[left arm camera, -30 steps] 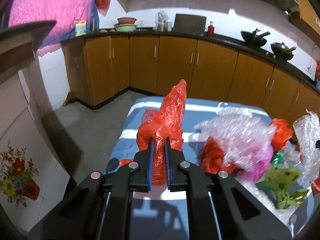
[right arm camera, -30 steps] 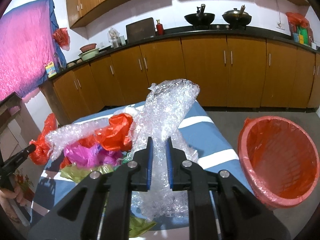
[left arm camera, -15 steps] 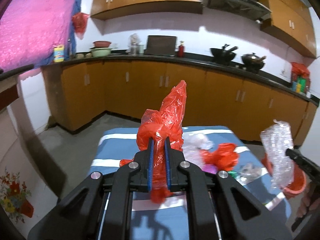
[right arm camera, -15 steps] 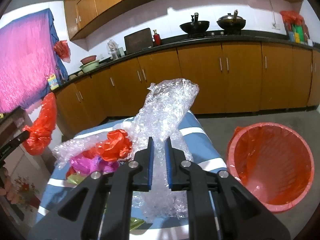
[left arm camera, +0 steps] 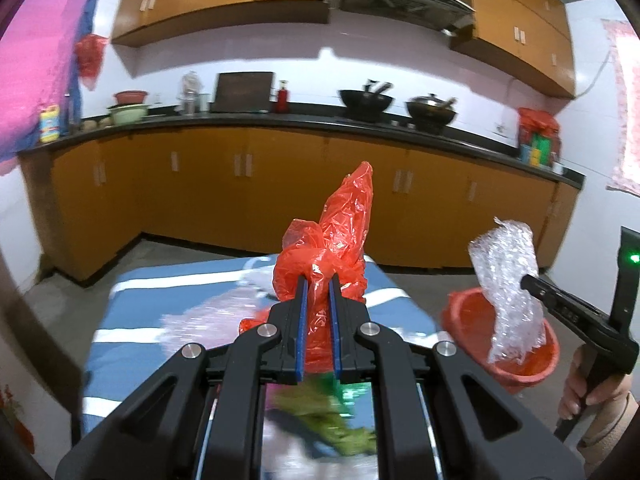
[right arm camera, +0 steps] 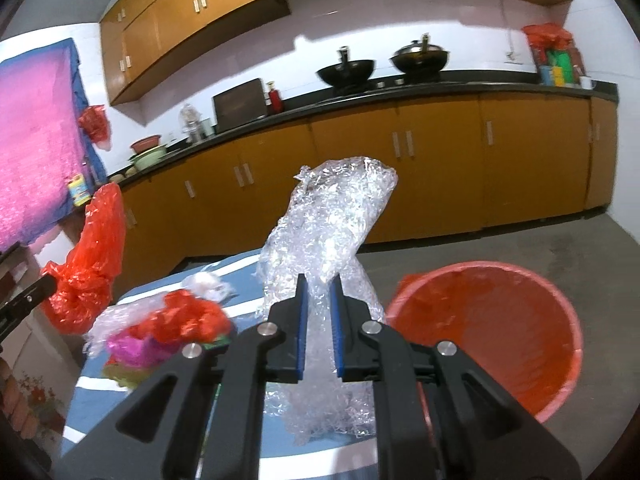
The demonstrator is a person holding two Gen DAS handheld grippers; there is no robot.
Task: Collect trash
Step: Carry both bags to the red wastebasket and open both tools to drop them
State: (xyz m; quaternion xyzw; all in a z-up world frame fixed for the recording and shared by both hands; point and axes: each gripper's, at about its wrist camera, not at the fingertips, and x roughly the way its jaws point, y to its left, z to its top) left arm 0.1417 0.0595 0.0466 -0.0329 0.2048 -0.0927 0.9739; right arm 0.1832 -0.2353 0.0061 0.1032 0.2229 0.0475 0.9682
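Note:
My left gripper [left arm camera: 319, 280] is shut on a crumpled red plastic bag [left arm camera: 332, 240], held up above the blue striped table [left arm camera: 132, 308]. The bag also shows in the right wrist view [right arm camera: 86, 276]. My right gripper [right arm camera: 319, 282] is shut on a clear bubble wrap sheet [right arm camera: 328, 240], held above the table's right end beside the red trash bin [right arm camera: 488, 328]. The bubble wrap [left arm camera: 506, 280] hangs over the bin [left arm camera: 516, 368] in the left wrist view. More trash lies on the table: red, pink and green plastic [right arm camera: 160, 336].
Brown kitchen cabinets [left arm camera: 240, 184] with a black counter run along the back wall, with two woks [right arm camera: 348, 70] on top. Grey floor [right arm camera: 560, 240] lies to the right of the bin. A pink cloth [right arm camera: 32, 152] hangs at the left.
Both grippers have risen and swung right with their loads. The bubble wrap is now closer to the red bin, and the red bag is higher above the table.

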